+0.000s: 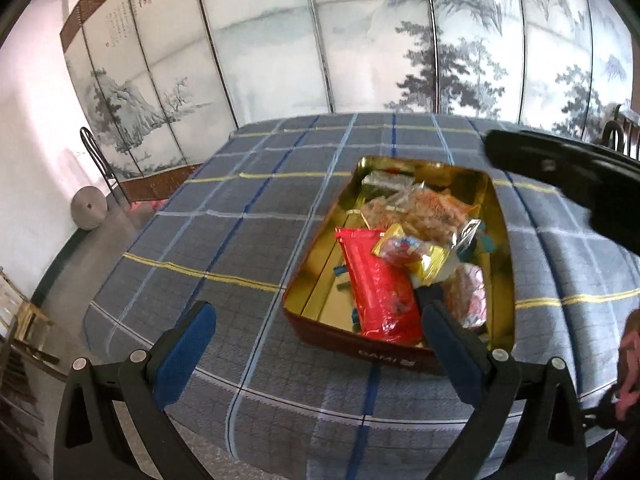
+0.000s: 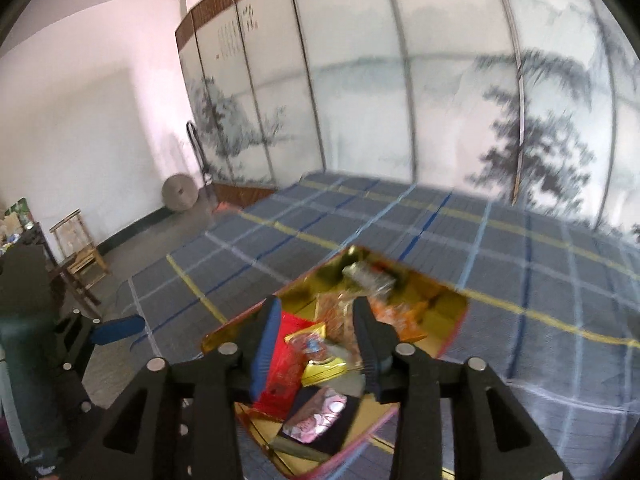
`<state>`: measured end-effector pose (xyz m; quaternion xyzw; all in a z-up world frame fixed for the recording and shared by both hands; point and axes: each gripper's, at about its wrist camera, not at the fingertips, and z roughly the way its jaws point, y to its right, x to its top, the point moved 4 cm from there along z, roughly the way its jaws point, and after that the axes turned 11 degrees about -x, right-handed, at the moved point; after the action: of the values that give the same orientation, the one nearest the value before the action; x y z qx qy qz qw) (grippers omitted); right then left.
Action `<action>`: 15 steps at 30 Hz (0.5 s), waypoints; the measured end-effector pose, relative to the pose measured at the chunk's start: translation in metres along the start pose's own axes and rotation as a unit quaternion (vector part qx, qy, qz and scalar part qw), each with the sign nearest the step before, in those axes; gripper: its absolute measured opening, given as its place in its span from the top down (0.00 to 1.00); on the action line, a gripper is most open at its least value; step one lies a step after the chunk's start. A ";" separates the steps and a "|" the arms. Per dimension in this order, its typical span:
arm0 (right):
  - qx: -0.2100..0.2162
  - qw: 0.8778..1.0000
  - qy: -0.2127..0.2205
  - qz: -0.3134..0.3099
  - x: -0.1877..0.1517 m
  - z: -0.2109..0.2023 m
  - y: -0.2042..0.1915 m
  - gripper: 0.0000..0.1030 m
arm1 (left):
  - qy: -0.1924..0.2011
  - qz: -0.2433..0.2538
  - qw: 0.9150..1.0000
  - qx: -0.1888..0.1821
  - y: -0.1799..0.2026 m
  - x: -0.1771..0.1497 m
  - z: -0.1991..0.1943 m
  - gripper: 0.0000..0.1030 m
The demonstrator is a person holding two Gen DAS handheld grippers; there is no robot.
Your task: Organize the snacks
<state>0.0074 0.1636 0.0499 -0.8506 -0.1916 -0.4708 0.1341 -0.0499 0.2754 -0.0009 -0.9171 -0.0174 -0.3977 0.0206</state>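
Right gripper [image 2: 316, 332]: jaws parted, empty, above the tin [image 2: 456, 304]. Left gripper [image 1: 316, 340]: wide apart, empty, at the tin's six o'clock. Red packet [image 1: 376, 284] inside, seven o'clock corner. Advice: lift clear without snagging wrappers; tablecloth [image 1: 200, 240] looks bare.

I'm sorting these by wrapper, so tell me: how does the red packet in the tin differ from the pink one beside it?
The red packet is long, plain bright red and leans up across the gold floor of the tin; the pink packet is shorter, patterned pink and white, and sits against the tin's right wall. The red packet shows whole; the pink packet is partly hidden behind a finger of the left hand-held gripper. Both are glossy sealed wrappers.
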 end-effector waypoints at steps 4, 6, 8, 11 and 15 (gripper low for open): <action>-0.025 0.999 0.040 -0.001 0.005 -0.034 0.006 0.52 | 0.025 -0.007 1.000 0.008 0.002 0.007 -0.020 0.00; -0.032 0.998 0.052 0.000 0.005 -0.049 0.009 0.48 | 0.047 -0.008 0.999 0.005 0.005 0.012 -0.036 0.00; -0.036 0.997 0.061 0.002 0.003 -0.064 0.014 0.48 | 0.073 -0.004 0.997 0.007 0.010 0.019 -0.055 0.00; -0.042 0.996 0.073 0.007 0.004 -0.082 0.021 0.48 | 0.120 -0.003 0.993 0.000 0.017 0.030 -0.089 0.00; -0.054 0.994 0.097 0.022 0.006 -0.112 0.036 0.47 | 0.163 -0.014 0.987 -0.005 0.020 0.041 -0.132 0.00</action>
<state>-0.0571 0.0868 0.1118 -0.8113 -0.1329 -0.5573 0.1164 -0.1171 0.2493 0.1181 -0.8399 -0.0241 -0.5421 0.0128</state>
